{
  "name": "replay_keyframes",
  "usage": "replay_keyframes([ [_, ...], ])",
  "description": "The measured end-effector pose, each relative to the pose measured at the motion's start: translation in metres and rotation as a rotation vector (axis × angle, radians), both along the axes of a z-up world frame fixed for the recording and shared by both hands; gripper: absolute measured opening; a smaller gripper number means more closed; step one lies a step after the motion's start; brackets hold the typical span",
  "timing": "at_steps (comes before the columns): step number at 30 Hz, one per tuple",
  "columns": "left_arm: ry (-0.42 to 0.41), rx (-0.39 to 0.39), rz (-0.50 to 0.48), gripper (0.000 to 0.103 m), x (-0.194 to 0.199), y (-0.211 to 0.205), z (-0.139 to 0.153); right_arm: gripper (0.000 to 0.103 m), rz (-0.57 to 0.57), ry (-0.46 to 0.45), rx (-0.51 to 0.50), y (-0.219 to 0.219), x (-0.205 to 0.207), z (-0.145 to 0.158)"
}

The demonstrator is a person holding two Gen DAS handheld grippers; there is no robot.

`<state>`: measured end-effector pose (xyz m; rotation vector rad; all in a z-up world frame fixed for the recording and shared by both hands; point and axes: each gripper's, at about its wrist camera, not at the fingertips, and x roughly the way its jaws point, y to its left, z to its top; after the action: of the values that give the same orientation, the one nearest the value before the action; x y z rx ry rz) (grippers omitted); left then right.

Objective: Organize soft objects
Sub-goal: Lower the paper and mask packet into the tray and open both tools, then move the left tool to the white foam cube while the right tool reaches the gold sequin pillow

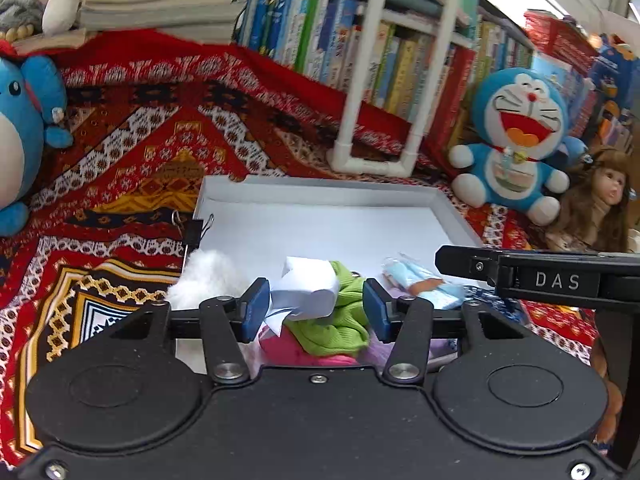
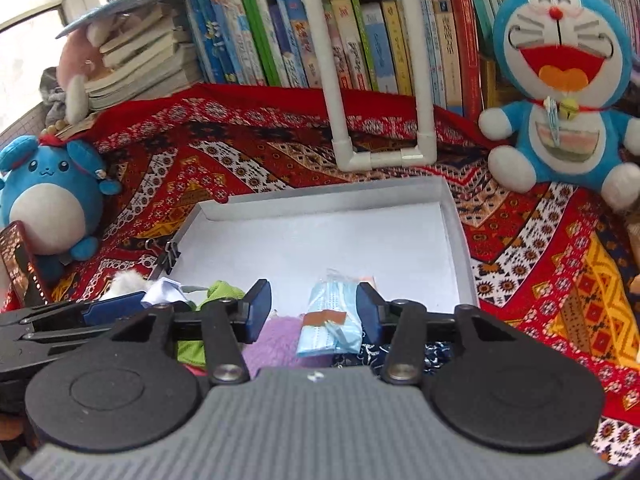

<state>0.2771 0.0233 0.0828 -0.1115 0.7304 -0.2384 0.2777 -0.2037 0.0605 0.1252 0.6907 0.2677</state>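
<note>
Lying heaped at the white tray's point(image 1: 452, 212) near edge: white folded paper point(image 1: 306, 288), green knit cloth point(image 1: 344, 320), blue mask packet point(image 2: 332, 320); left gripper point(image 1: 316, 308) and right gripper point(image 2: 314, 312) both spread.

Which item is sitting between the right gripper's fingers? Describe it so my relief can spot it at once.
Start at the white tray on the red patterned cloth. Among the soft things at its near edge lies a light blue packet in clear wrap, between the open right gripper. Its brown label and flat, crinkly plastic distinguish it from the purple fluffy piece beside it.
</note>
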Motion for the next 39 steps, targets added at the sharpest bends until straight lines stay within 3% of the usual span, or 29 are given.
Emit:
replay_keyframes([
  [11, -0.101, 0.006, -0.021, 0.079, -0.055, 0.023, 0.03, 0.088, 0.093, -0.238, -0.085, -0.002, -0.074, 0.028],
  [19, -0.145, -0.014, -0.008, 0.084, -0.092, 0.044, 0.034, 0.102, 0.099, -0.334, -0.04, -0.015, -0.115, 0.034],
  [31, -0.173, -0.021, 0.011, 0.087, -0.13, 0.06, 0.025, 0.103, 0.09, -0.395, 0.02, -0.037, -0.155, 0.031],
  [39, -0.162, -0.034, 0.054, 0.09, -0.143, 0.076, 0.01, 0.103, 0.085, -0.46, -0.008, -0.041, -0.182, 0.019],
])
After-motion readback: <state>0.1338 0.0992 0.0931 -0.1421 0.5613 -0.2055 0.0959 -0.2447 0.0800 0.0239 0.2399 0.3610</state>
